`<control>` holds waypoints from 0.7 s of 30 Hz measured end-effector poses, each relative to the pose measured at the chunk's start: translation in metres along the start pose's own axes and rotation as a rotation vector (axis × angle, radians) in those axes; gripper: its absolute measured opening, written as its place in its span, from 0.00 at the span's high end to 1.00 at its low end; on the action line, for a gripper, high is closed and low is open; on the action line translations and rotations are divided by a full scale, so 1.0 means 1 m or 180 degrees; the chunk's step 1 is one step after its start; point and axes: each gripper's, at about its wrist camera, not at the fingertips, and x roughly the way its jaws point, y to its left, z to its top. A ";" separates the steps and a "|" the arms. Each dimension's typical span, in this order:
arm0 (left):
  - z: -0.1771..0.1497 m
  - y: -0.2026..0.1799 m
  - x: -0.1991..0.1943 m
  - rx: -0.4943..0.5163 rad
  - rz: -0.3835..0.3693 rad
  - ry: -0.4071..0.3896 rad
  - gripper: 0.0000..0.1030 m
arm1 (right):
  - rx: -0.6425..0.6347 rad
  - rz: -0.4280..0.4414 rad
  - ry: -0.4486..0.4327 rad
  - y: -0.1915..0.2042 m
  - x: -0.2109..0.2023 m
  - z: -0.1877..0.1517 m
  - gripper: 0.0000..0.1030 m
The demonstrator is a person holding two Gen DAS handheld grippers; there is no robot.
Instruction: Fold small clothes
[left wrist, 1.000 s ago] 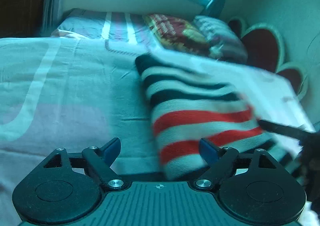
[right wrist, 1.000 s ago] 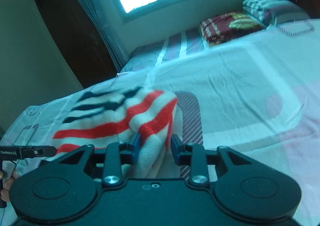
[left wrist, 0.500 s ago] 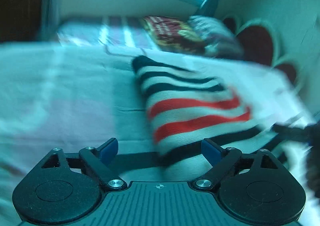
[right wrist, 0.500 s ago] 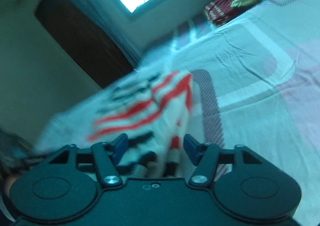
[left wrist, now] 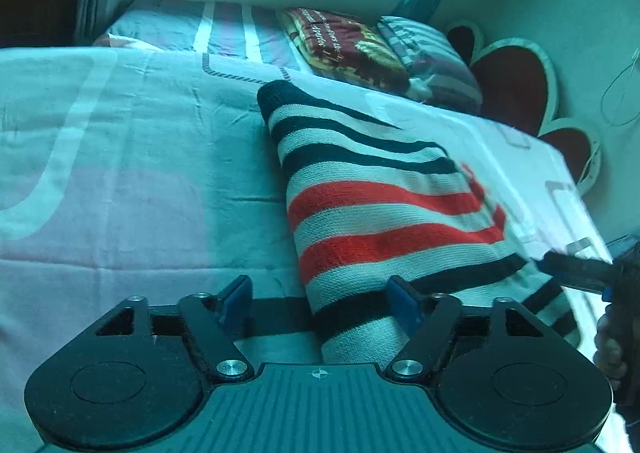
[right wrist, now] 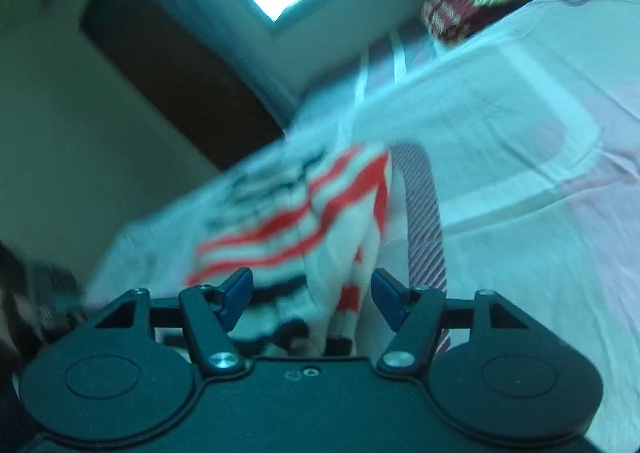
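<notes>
A small knit garment (left wrist: 384, 213) with white, black and red stripes lies folded on the bed. My left gripper (left wrist: 320, 301) is open just before its near edge, with the near corner of the cloth between the blue pads, not pinched. In the right wrist view the same garment (right wrist: 304, 213) is blurred. My right gripper (right wrist: 310, 297) is open, and the cloth's bunched end lies between its pads. The right gripper's fingers show at the right edge of the left wrist view (left wrist: 576, 269).
The bed sheet (left wrist: 132, 173) is pale pink and grey with wrinkles. A dark red folded blanket (left wrist: 344, 45) and a pillow (left wrist: 432, 57) lie at the head. A heart-shaped headboard (left wrist: 516, 89) stands at the right. A dark door (right wrist: 168, 69) is beyond the bed.
My right gripper has opened and let go of the garment's folded edge, and it tilts and pulls back. The garment has settled flat. My left gripper stays open and has shifted slightly.
</notes>
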 end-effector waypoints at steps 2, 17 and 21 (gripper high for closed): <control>0.002 -0.003 0.001 0.0061 0.0038 -0.0003 0.26 | -0.0062 -0.0153 0.0230 -0.001 0.016 -0.004 0.36; 0.004 0.014 0.008 -0.0188 -0.0720 0.0230 0.26 | 0.0602 0.0525 0.0374 -0.036 0.015 0.002 0.14; 0.002 0.030 0.024 -0.0478 -0.1020 0.0391 0.26 | 0.0578 0.0570 0.0506 -0.040 0.021 0.005 0.14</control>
